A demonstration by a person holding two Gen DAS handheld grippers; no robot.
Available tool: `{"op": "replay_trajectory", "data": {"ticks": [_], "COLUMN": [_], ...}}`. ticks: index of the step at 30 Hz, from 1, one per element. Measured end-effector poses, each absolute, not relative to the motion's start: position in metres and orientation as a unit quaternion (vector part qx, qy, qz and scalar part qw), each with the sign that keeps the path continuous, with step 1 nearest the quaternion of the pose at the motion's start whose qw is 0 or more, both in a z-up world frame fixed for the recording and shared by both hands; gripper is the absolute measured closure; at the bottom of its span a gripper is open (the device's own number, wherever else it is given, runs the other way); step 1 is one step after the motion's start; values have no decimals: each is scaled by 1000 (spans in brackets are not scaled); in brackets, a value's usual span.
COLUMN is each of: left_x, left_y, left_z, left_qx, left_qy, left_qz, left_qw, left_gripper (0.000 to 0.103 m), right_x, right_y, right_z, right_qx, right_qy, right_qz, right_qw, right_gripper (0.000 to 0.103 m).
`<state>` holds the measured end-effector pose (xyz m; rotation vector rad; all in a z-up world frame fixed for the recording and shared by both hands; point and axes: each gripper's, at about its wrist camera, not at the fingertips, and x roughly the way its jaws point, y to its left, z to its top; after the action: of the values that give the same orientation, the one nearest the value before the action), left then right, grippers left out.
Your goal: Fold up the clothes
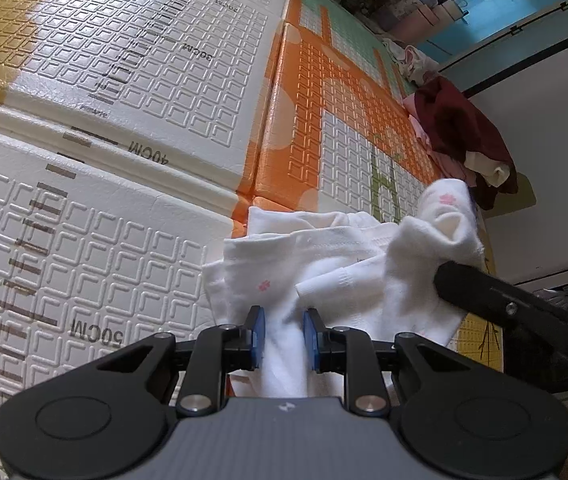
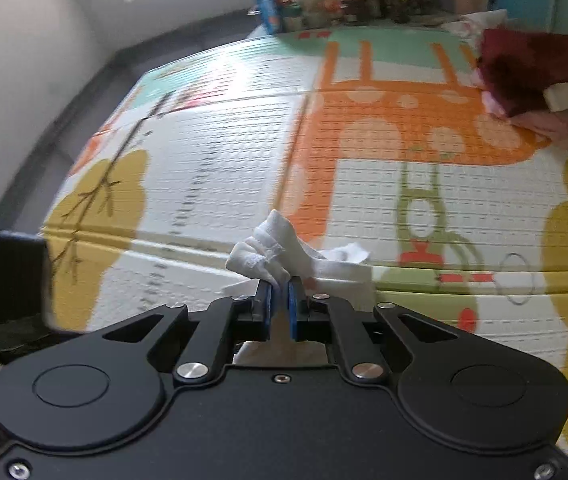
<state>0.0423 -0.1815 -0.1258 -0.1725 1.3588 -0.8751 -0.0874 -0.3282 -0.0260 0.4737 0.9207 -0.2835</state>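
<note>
Cotton this soft flopped limply as my left gripper (image 1: 283, 334) and right gripper (image 2: 279, 298) each pinched the white flower-print garment (image 1: 324, 256) over the play mat (image 1: 123, 80), so hems looked the surest hold.

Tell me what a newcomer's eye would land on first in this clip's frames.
First, the white garment with small pink flowers, bunched on the play mat right in front of both grippers. The left gripper has cloth between its blue fingers, and the right gripper pinches a hem. Next, the dark red clothes pile at the mat's far right edge.
</note>
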Motion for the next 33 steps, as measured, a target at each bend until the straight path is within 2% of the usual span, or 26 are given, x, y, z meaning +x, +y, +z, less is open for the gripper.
{"op": "replay_trajectory", "data": {"ticks": [10,24,27,31,33], "left_x": [47,41,38,31,26], "left_y": [-171,-153,-149,-155,-164], "left_z": [-132,-106,-97,-86,-83], "left_qx": [-104,-123,-126,-117,-106], "left_qy": [611,589,582,570,564], "left_qz": [-401,-427,-434,-453,-459], "left_qw": [674,674,676,676,678], "left_gripper": [80,80,79,75,75], "right_x": [-63,-42,-38,-32,-30], "right_y": [-329,-341,-341,-341,-340], "right_z": [-64,-92,-92,-90,-89], "right_qx": [289,278,281,288,287], "right_qy": [475,525,531,538,541], "right_qz": [-91,-82,-77,-61,-59], "right_qw": [826,800,795,790,789], "right_gripper": [96,92,87,71,69]}}
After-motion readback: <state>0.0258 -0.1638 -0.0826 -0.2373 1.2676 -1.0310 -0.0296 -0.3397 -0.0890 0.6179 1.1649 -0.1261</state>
